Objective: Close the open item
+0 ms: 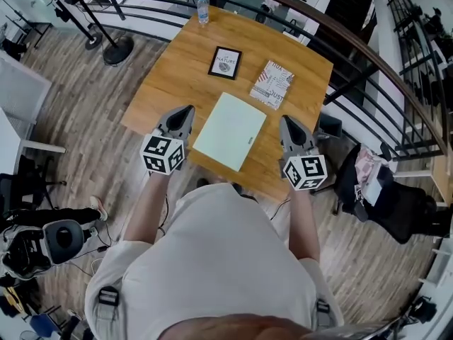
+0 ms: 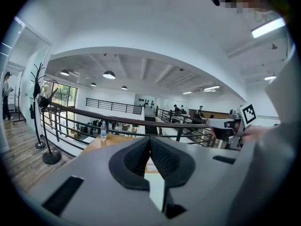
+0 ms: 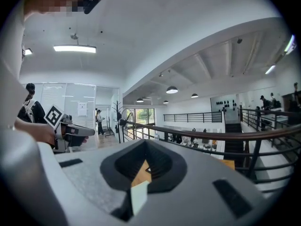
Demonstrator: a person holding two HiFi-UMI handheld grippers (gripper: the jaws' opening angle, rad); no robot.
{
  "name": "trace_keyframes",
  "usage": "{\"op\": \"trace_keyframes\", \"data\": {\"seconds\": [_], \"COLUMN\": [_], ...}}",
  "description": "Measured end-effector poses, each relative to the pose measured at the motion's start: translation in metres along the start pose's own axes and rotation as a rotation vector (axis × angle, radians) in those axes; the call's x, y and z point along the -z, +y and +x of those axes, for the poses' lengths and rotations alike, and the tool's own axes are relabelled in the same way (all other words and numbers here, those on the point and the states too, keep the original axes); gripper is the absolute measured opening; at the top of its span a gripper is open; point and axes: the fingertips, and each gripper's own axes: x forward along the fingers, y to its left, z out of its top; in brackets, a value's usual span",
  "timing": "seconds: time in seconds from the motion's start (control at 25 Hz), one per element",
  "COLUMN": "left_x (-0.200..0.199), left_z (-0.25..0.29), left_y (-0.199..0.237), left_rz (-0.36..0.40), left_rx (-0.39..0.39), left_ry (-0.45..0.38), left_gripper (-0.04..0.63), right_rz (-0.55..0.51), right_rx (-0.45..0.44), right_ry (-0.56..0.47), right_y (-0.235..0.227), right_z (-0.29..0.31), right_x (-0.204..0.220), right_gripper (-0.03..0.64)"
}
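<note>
Left gripper (image 1: 187,110): jaws together, nothing between them. Right gripper (image 1: 286,120): the same, empty. They flank the pale green item (image 1: 230,131), left and right, at the near edge of the table (image 1: 177,69). The item lies flat, apparently already closed. Judgement: closing looks complete. Next move is only to confirm the cover sits flush.

A wooden counter (image 1: 177,76) fills the upper middle of the frame. A water bottle (image 1: 203,9) stands at its far edge. A black-framed picture (image 1: 225,62) lies near the centre, with a patterned book (image 1: 272,84) just to its right, not touching it. A dark railing (image 1: 396,73) curves along the upper right. At upper left, a stand's round base (image 1: 117,49) sits on the plank floor (image 1: 85,126).
</note>
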Motion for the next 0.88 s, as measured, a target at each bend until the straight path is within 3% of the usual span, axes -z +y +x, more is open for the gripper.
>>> {"op": "trace_keyframes", "data": {"seconds": [0.88], "left_x": [0.0004], "left_z": [0.0098], "left_y": [0.0022], "left_rz": [-0.023], "left_rx": [0.01], "left_ry": [-0.007], "left_gripper": [-0.005], "right_rz": [-0.016], "right_rx": [0.015], "right_ry": [0.001], "right_y": [-0.0041], "right_z": [0.0013], "right_x": [0.0006], "right_gripper": [0.003]}}
